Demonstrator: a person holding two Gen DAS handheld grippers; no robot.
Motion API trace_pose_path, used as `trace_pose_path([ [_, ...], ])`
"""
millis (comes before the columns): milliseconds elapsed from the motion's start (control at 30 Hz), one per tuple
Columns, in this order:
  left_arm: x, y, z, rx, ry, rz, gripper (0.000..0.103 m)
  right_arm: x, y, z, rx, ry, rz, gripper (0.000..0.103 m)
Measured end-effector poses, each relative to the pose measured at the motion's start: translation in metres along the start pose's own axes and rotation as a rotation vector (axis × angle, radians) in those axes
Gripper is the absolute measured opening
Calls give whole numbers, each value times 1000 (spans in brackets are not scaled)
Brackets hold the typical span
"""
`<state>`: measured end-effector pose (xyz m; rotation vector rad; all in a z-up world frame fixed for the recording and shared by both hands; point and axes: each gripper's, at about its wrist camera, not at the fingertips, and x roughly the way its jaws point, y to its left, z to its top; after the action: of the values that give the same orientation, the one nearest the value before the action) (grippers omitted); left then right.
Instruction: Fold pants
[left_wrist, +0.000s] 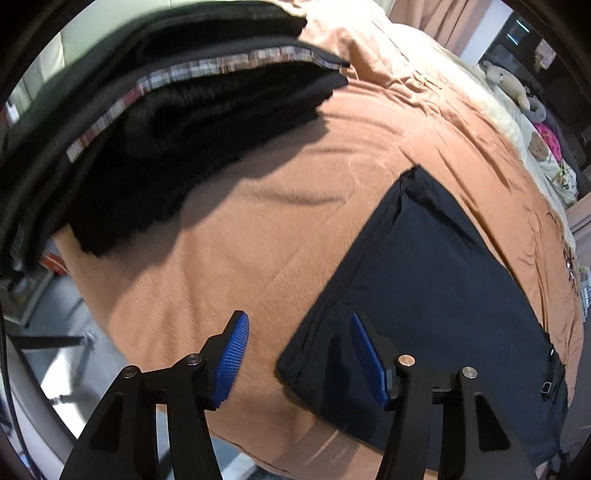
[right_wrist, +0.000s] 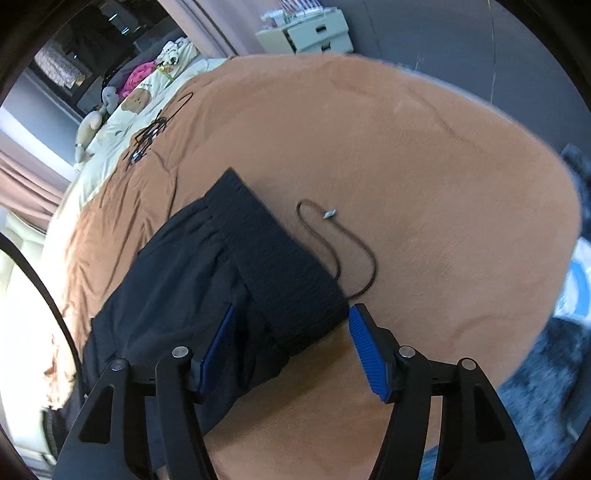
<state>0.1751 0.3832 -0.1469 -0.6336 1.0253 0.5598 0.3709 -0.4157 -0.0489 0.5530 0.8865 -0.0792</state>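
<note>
Pants (left_wrist: 424, 280) lie folded on my brown bedspread (left_wrist: 258, 229); left gripper (left_wrist: 299, 354) spread over their corner; right gripper (right_wrist: 290, 343) spread astride their waistband (right_wrist: 273, 258), pinching nothing.

Both views are bright and evenly lit, probably from overhead or from the left. In the left wrist view the stack (left_wrist: 177, 122) of dark clothes casts a broad soft shadow on the bedspread (left_wrist: 258, 229), and its folds smear with motion blur. The pants (left_wrist: 436, 288) read as a near-black mass with little detail. Fisheye bending bows the bed edge, and black vignette rings each frame. In the right wrist view the bedspread (right_wrist: 424, 147) blurs toward its far rim, and the right margin is soft.
</note>
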Motion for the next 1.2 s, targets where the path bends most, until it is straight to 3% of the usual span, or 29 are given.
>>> trace_pose_path([
  [100,-8,2,11,17,-18,32,61,-14,4,-2,-14,-50,-45,61],
  [267,-18,-8,27,67,-38,21,62,-26,28,-3,-78,-82,-5,61],
  [433,-19,-40,42,128,-56,-27,62,-22,78,-13,-233,-83,49,61],
  [633,-7,-75,53,189,-52,-53,62,-13,138,-28,-412,-58,110,61],
  [933,13,-113,67,253,-42,-80,62,9,196,-31,-644,9,181,61],
  [1200,41,-128,87,295,-30,-48,62,46,251,-27,-799,71,222,61],
])
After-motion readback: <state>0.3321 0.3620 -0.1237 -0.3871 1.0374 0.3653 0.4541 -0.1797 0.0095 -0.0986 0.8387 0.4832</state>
